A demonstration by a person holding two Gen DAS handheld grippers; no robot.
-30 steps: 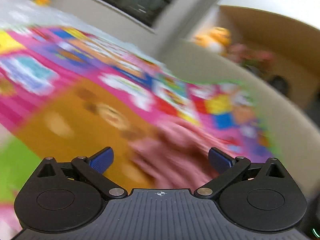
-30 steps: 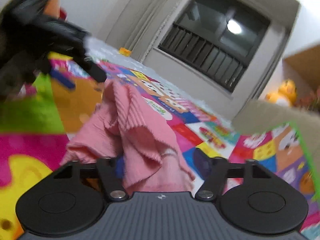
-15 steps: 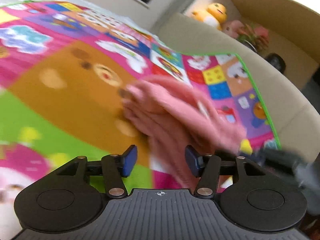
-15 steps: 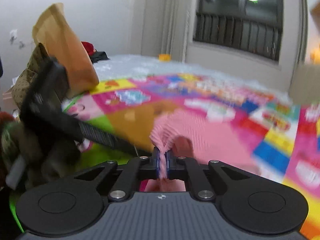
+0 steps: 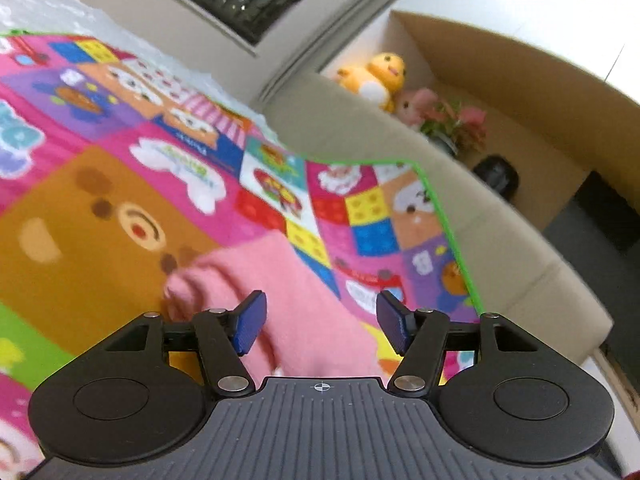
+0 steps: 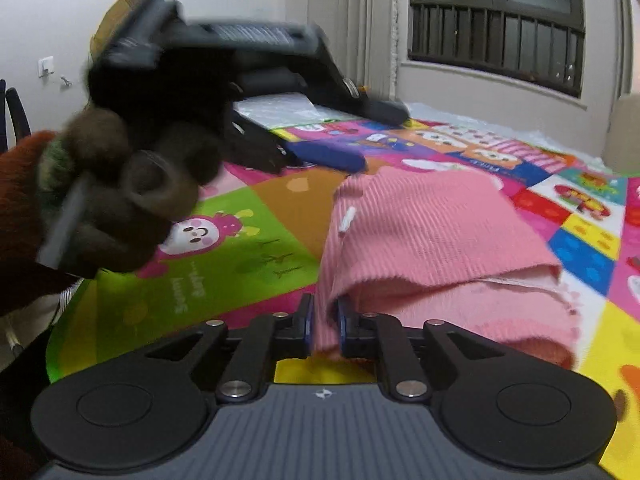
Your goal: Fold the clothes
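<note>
**Pink ribbed knit pinched in my right tongs, left tongs spread above it**

My right tongs point(image 6: 325, 330) are clenched on a fold of the pink sweater point(image 6: 432, 232), the cloth squeezed between the two blue pads at the lower middle of the right wrist view. The knit is soft and ribbed in fine parallel lines, doubled over itself so that a top layer lies on a paler, fuzzier lower layer with a ragged hem toward the right of the frame. A small white tag point(image 6: 346, 218) sticks up from the ribbing near the fold's left edge.

My left tongs point(image 5: 320, 322) are released, the flat blue pads point(image 5: 250, 322) well apart, with the sweater point(image 5: 280, 292) showing as a blurred pink heap between and beyond them. In the right wrist view the same tool point(image 6: 344, 136) sits at the upper left, black and blurred, held in my dark gloved hand point(image 6: 132, 184) above the sweater's far edge.

The sweater lies on a glossy play mat point(image 5: 120, 216) printed in bright blocks: a brown bear face, pink, green and yellow squares, cartoon animals, a green border. The print on it is too blurred to read.

At the upper right of the left wrist view, an open cardboard box point(image 5: 520, 92) holds a yellow plush duck point(image 5: 376, 76), a pink plush toy and a plant with pink leaves point(image 5: 456, 120).
</note>
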